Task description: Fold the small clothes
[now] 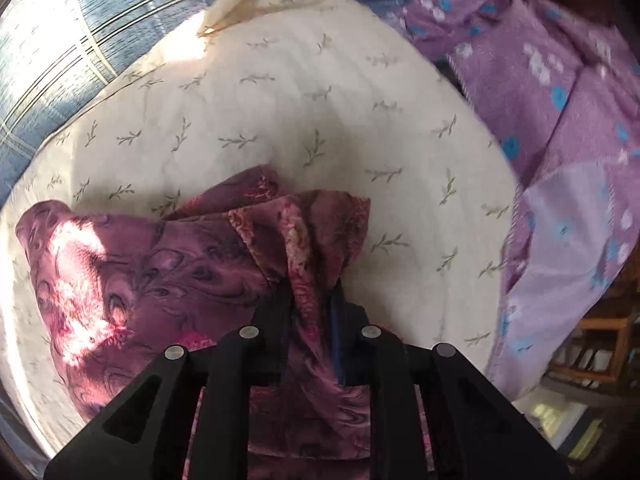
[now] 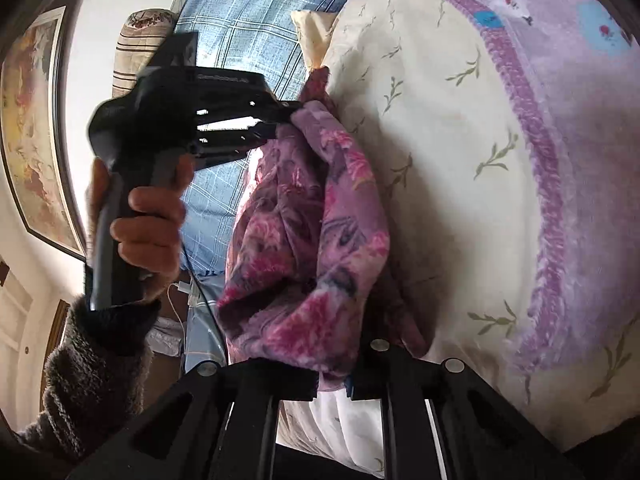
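A small purple floral garment [image 1: 160,264] hangs bunched between both grippers above a cream leaf-print pillow [image 1: 280,112]. My left gripper [image 1: 310,300] is shut on one edge of it; the cloth runs down between the fingers. In the right wrist view the garment [image 2: 312,240] sags in a loose fold. My right gripper [image 2: 332,384] is shut on its near edge. The left gripper [image 2: 286,116] shows there too, held by a hand, pinching the far corner.
A purple flowered blanket [image 1: 560,120] lies to the right of the pillow. A blue checked sheet [image 1: 60,40] lies to the left. A wooden shelf [image 1: 592,352] stands beyond the bed edge. A framed map [image 2: 36,128] hangs on the wall.
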